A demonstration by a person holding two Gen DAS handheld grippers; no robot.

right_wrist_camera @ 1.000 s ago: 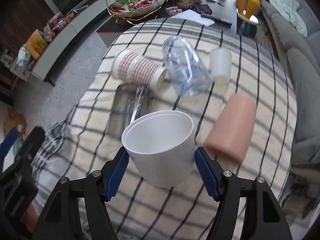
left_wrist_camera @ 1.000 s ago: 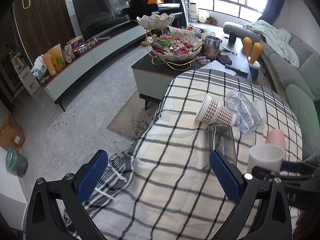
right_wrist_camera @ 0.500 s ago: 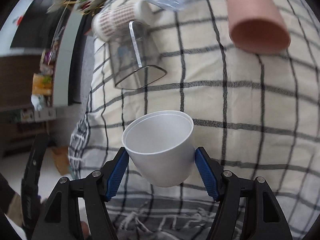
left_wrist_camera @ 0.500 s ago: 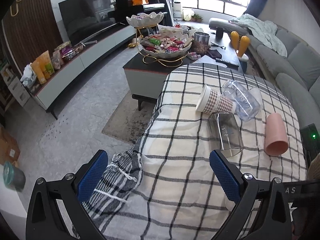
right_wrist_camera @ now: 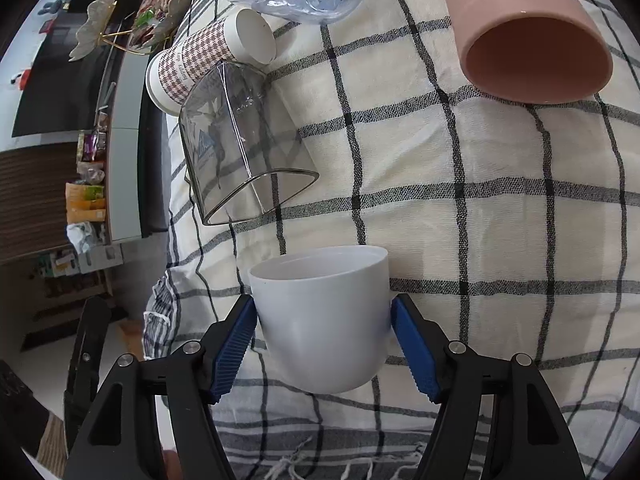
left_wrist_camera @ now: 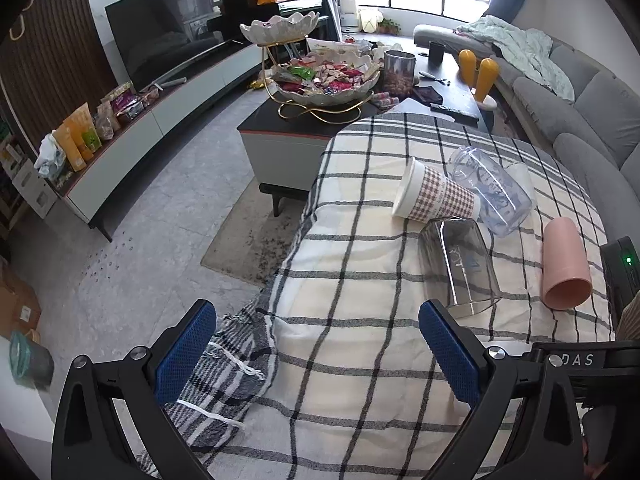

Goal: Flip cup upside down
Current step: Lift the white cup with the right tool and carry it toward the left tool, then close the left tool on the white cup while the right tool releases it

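Change: white cup (right_wrist_camera: pixel 322 320) tipped further, rim toward tabletop (right_wrist_camera: pixel 460 220) | right gripper (right_wrist_camera: pixel 324 344) clamped on it | left gripper (left_wrist_camera: pixel 316 352) wide, empty | pink cup (right_wrist_camera: pixel 528 28) at 1 o'clock | flip mid-way.

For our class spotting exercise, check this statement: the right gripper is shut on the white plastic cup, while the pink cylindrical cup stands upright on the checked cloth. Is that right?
Not quite. The right gripper is indeed shut on the white plastic cup, but the pink cylindrical cup lies on its side on the checked cloth, its open mouth facing the camera. The right wrist view shows this.
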